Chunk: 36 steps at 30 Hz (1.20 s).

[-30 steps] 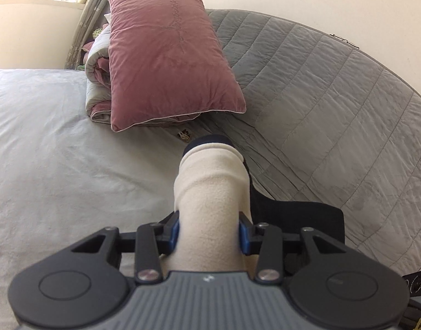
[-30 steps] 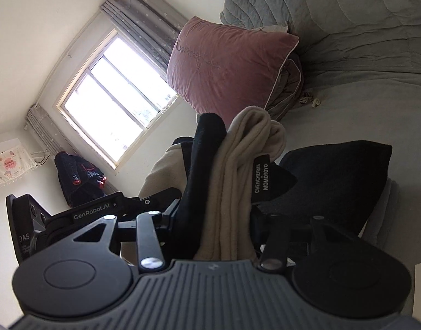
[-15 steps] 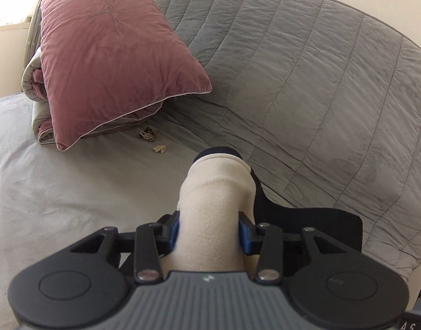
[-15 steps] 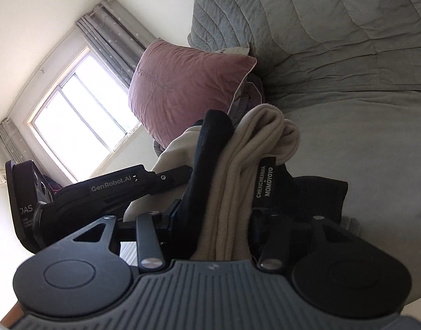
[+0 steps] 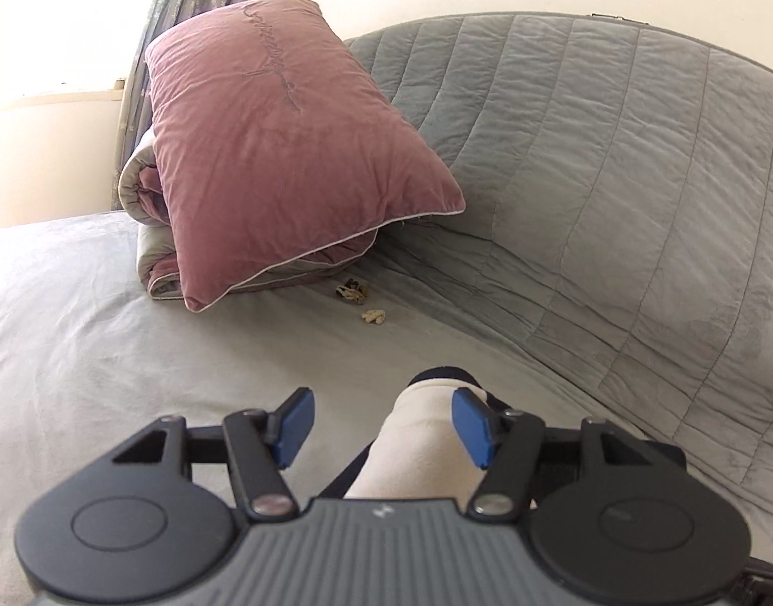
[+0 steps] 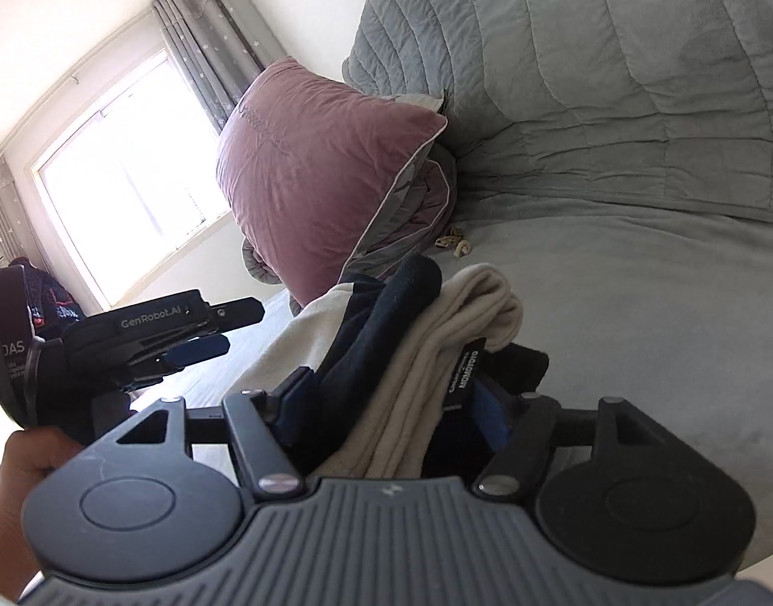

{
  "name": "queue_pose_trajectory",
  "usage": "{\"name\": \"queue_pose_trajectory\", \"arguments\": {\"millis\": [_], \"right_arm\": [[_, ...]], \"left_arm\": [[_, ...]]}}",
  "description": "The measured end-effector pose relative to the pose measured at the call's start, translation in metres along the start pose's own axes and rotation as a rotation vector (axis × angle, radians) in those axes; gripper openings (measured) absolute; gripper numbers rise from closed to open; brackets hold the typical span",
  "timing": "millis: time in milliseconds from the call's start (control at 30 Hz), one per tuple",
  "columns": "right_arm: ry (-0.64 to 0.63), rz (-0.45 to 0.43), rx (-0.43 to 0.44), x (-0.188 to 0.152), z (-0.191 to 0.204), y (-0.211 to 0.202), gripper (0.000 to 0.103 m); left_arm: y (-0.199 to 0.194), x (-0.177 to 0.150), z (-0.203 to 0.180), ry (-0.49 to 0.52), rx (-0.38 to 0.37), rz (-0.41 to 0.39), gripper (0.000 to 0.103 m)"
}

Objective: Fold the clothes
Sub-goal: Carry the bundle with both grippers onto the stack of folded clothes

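A folded cream and navy garment (image 5: 416, 444) lies low over the grey bed sheet (image 5: 134, 343). My left gripper (image 5: 383, 406) has its jaws opening: the left blue pad stands clear of the cloth, and the cream fold rests by the right pad. In the right wrist view the same garment (image 6: 426, 353) shows stacked cream and navy layers with a black label. They sit between the opening jaws of my right gripper (image 6: 394, 386), with a dark gap at the right pad. The left gripper (image 6: 184, 338) appears there too, held by a hand (image 6: 28, 459).
A pink pillow (image 5: 280, 151) leans on a rolled grey duvet (image 5: 144, 187) at the far left of the bed. A quilted grey cover (image 5: 613, 192) rises behind. Two small scraps (image 5: 358, 298) lie on the sheet. A bright window (image 6: 118, 161) with grey curtains is on the left.
Both grippers' jaws have spread apart and no longer squeeze the folded garment. The garment has sunk towards the sheet, and both views have tipped down and rolled.
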State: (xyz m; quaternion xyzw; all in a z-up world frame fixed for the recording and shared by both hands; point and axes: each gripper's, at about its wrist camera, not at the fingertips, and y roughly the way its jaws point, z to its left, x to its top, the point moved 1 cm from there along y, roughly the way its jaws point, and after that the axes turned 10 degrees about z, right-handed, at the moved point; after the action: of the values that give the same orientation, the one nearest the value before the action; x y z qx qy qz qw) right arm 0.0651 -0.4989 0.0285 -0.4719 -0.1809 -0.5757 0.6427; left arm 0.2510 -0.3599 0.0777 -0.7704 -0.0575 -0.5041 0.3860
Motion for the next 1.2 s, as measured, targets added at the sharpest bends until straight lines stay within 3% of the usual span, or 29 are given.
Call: {"name": "queue_pose_trajectory", "arguments": {"millis": [133,267,433,533,733,800,867,1100,1200], "right_arm": [[-0.114,-0.148,-0.054,0.011,0.008,-0.015,0.070],[-0.351,-0.215,-0.086,0.013,0.031,-0.004,0.068],[-0.480,-0.123,-0.137,-0.005,0.023,0.035,0.055],[-0.439,-0.057,-0.149,-0.020,0.004,0.049,0.054],[-0.391,-0.029,-0.146,-0.020,0.001,0.048,0.055],[-0.391,-0.027,-0.142,-0.015,0.007,0.042,0.057],[-0.390,-0.028,-0.140,-0.012,0.012,0.034,0.060],[-0.340,-0.016,-0.143,-0.005,0.026,0.001,0.074],[-0.323,0.005,-0.153,-0.003,0.032,-0.013,0.078]], "left_arm": [[-0.005,-0.011,-0.003,0.005,-0.041,-0.035,0.046],[0.011,-0.026,-0.005,0.011,-0.034,-0.011,0.036],[0.029,-0.043,0.002,-0.023,-0.007,0.006,0.036],[0.038,-0.050,0.008,-0.048,-0.015,0.025,0.038],[0.036,-0.052,-0.002,-0.040,0.018,0.022,0.039],[0.026,-0.047,-0.004,-0.051,0.021,0.022,0.043],[0.015,-0.045,-0.006,-0.060,0.024,0.025,0.060],[-0.031,-0.043,-0.018,-0.077,0.082,0.077,0.076],[-0.055,-0.046,-0.027,-0.093,0.105,0.098,0.087]]}}
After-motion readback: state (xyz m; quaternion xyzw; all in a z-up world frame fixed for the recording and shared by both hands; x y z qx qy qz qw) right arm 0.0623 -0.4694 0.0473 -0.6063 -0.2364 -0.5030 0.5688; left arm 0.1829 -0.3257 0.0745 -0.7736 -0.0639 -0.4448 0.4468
